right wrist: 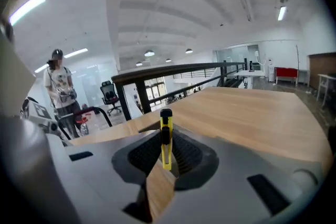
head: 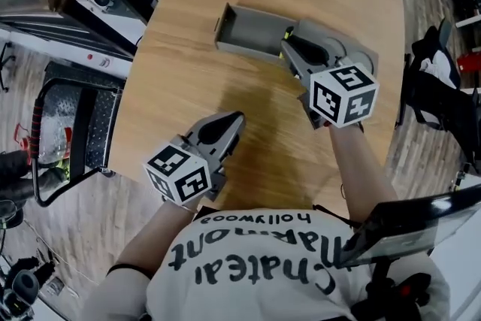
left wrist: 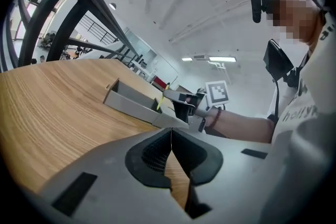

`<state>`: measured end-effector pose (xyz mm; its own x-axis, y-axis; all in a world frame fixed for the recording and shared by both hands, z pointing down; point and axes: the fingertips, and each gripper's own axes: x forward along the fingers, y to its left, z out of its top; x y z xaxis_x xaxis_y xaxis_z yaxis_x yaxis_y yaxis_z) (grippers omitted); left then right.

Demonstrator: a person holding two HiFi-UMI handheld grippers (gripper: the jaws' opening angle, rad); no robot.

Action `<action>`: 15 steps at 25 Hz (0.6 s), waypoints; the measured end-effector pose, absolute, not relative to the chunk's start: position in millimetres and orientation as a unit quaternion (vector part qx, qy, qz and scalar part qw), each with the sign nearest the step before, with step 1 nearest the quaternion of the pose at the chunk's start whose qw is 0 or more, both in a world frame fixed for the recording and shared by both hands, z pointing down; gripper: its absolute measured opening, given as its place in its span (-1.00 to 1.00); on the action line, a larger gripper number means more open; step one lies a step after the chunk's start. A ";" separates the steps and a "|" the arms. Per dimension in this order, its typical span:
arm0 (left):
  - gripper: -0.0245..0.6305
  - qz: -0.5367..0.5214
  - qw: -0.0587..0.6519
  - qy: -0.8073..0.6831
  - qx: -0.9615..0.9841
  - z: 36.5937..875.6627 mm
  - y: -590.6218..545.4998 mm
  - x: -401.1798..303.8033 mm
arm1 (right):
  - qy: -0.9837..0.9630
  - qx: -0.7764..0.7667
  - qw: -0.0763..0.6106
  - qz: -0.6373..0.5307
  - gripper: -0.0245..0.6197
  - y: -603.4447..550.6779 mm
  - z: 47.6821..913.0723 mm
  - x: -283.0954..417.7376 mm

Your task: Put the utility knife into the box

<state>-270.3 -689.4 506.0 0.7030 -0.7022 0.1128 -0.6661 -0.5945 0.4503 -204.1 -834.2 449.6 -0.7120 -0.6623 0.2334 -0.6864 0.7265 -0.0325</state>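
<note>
A yellow and black utility knife [right wrist: 166, 136] stands upright between the jaws of my right gripper [right wrist: 166, 153], which is shut on it. In the head view that gripper [head: 289, 50] hovers at the right end of the open grey box [head: 246, 28], and a bit of the yellow knife [head: 287, 34] shows at its tip. My left gripper [head: 234, 121] rests low over the wooden table [head: 188, 79], nearer to me, with its jaws shut on nothing. From the left gripper view [left wrist: 170, 140] the box [left wrist: 128, 101] lies ahead, with the knife [left wrist: 160, 104] at its near end.
A black metal cart [head: 75, 124] stands off the table's left edge. Dark railings [right wrist: 173, 73] run beyond the far edge. A person [right wrist: 60, 86] stands at the left in the right gripper view, near an office chair [right wrist: 109, 93]. Dark equipment [head: 440, 90] sits right of the table.
</note>
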 end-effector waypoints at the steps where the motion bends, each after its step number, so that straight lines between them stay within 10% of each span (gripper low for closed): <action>1: -0.90 -0.039 0.237 -0.381 0.893 506.9 -689.5 -268.5 | -0.918 0.375 0.119 0.053 -0.72 -840.9 455.2 -206.0; 15: -0.90 -0.048 0.248 -0.400 0.881 513.7 -690.7 -287.1 | -0.881 0.418 0.221 0.008 -0.72 -866.7 479.6 -222.8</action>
<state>-287.1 -690.7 513.7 0.6754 -0.7287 0.1130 -0.6808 -0.5572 0.4754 -222.8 -866.7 479.6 -0.5532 -0.7332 0.3956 -0.7405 0.6503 0.1698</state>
